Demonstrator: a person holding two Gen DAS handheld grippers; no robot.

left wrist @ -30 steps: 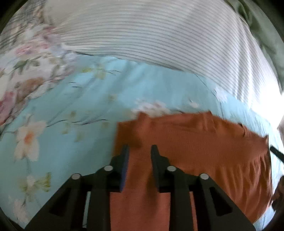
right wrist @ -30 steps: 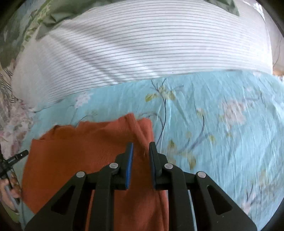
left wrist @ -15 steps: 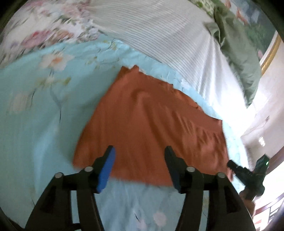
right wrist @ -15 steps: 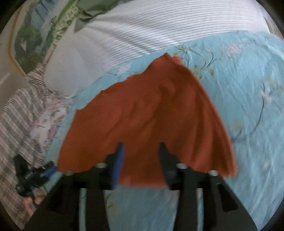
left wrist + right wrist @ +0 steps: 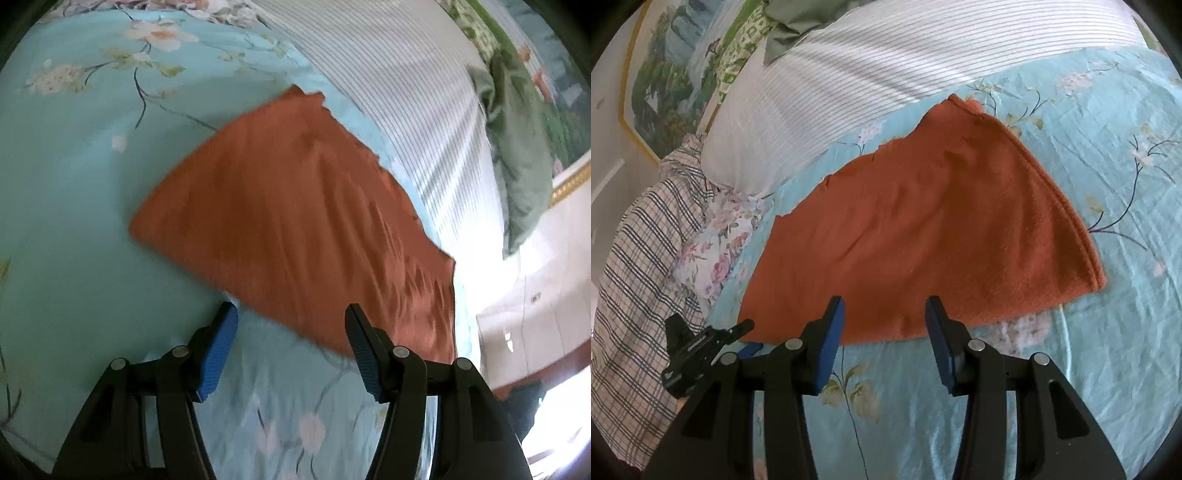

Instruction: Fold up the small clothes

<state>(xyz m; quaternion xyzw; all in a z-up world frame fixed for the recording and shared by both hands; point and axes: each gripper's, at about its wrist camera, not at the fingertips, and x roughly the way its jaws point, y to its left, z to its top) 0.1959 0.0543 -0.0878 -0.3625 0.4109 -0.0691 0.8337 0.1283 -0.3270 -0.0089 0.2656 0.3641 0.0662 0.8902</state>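
Tongs, 2 sets, both mine to steer from here. Left gripper (image 5: pixel 291 319): jaws spread wide, nothing between them, hanging over the sheet just short of the garment's near edge. Right gripper (image 5: pixel 884 314): jaws likewise spread and empty, tips at the near hem.

Item 1: orange garment (image 5: pixel 916 229), a knit piece lying flat on the blue floral bedsheet (image 5: pixel 1108 155), its far edge close to the striped white pillow (image 5: pixel 886 48). It reads as 1 fold deep, with a doubled hem showing along its right side (my judgement from the layered edge, not a certainty).

Change noted: 1 second ago both sets of tongs were nearly closed, low over the cloth at its far corners. Half a second ago they had parted and pulled back. Now I have them wider apart and clear of the fabric, and the garment has settled where it was laid.

Meaning for the task: I take this fold as placed and released. Remaining work, as I judge it, is a 2nd fold, probably side to side, which calls for a fresh pinch at a corner.

Item 2: left gripper again, seen from the right wrist (image 5: pixel 701 343), low at the garment's left corner.
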